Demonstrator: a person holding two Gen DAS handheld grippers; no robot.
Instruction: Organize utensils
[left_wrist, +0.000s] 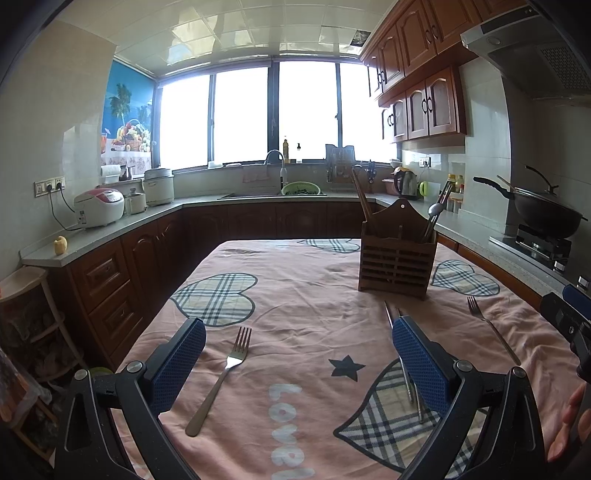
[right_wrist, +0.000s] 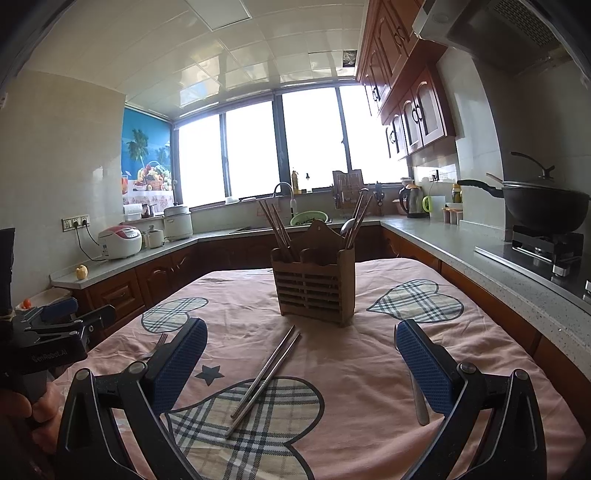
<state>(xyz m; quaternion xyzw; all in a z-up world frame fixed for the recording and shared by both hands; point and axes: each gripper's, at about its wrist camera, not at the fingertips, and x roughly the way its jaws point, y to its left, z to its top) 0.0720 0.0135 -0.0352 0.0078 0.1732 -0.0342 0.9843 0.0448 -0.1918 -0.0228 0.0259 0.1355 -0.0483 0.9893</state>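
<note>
A wooden utensil holder (left_wrist: 397, 258) (right_wrist: 314, 286) stands on the pink tablecloth (left_wrist: 306, 295), with chopsticks and a spoon in it. A fork (left_wrist: 221, 376) lies between the fingers of my left gripper (left_wrist: 299, 328), which is open and empty above the cloth. A pair of metal chopsticks (right_wrist: 264, 380) lies between the fingers of my right gripper (right_wrist: 301, 328), also open and empty; they are partly hidden behind my left gripper's right finger (left_wrist: 417, 365). A second fork (left_wrist: 491, 326) lies to the right, its handle (right_wrist: 417, 397) behind the right gripper's right finger.
Kitchen counters (left_wrist: 122, 225) run round the table on the left, back and right. A wok (left_wrist: 546, 210) sits on the stove at the right. Rice cookers (left_wrist: 99, 206), a sink with a green bowl (left_wrist: 301, 188) and a kettle (left_wrist: 404, 181) stand on the counters.
</note>
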